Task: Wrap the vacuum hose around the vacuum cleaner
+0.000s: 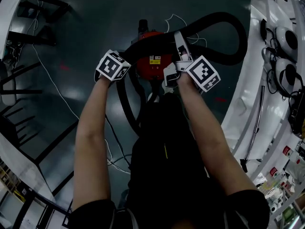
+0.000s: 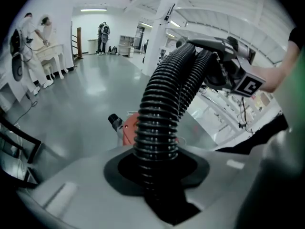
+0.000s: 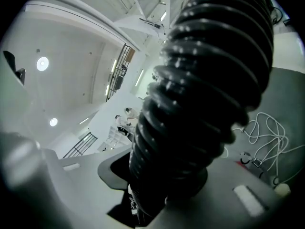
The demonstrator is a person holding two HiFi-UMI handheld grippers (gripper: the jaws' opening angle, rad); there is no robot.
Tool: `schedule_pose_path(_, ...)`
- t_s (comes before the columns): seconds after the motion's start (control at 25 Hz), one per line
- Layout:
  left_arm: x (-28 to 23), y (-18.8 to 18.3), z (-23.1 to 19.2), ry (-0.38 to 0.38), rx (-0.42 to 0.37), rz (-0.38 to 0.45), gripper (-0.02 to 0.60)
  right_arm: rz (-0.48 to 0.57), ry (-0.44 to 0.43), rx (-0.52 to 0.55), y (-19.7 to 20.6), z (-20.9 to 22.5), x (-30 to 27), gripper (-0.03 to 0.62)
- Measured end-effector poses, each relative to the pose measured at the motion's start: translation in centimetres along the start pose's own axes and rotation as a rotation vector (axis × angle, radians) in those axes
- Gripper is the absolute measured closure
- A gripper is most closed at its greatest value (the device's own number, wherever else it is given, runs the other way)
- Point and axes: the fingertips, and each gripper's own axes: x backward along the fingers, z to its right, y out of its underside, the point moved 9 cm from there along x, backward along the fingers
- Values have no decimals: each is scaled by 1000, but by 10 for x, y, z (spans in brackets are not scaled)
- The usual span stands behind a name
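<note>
Wrapping is in hand: your left gripper (image 2: 157, 178) and right gripper (image 3: 164, 190) each clamp the vacuum hose (image 1: 228, 37) above the vacuum cleaner (image 1: 155, 63); next, likely lower this loop around its body.

Far ahead of the left gripper (image 2: 157, 175), two people (image 2: 103, 32) stand; to its left, others (image 2: 35, 42) lean over a white table (image 2: 51, 51).

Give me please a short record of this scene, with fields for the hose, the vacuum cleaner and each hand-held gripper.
vacuum hose: black, ribbed, in a loop beyond the cleaner
vacuum cleaner: red, on the dark floor
left hand-held gripper: shut on the vacuum hose
right hand-held gripper: shut on the vacuum hose
</note>
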Motion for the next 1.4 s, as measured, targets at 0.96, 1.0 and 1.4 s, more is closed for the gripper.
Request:
schedule_pose_path(0.96, -128, -22, -77, -115, 138, -31, 458, 17, 100, -315, 10, 164, -81, 433)
schedule_pose_path(1.0, -131, -21, -81, -115, 128, -40, 457, 16, 114, -338, 13, 171, -82, 431)
schedule_pose_path(1.4, -145, -5, -93, -162, -60, -182, 426, -27, 134, -350, 41, 191, -96, 428)
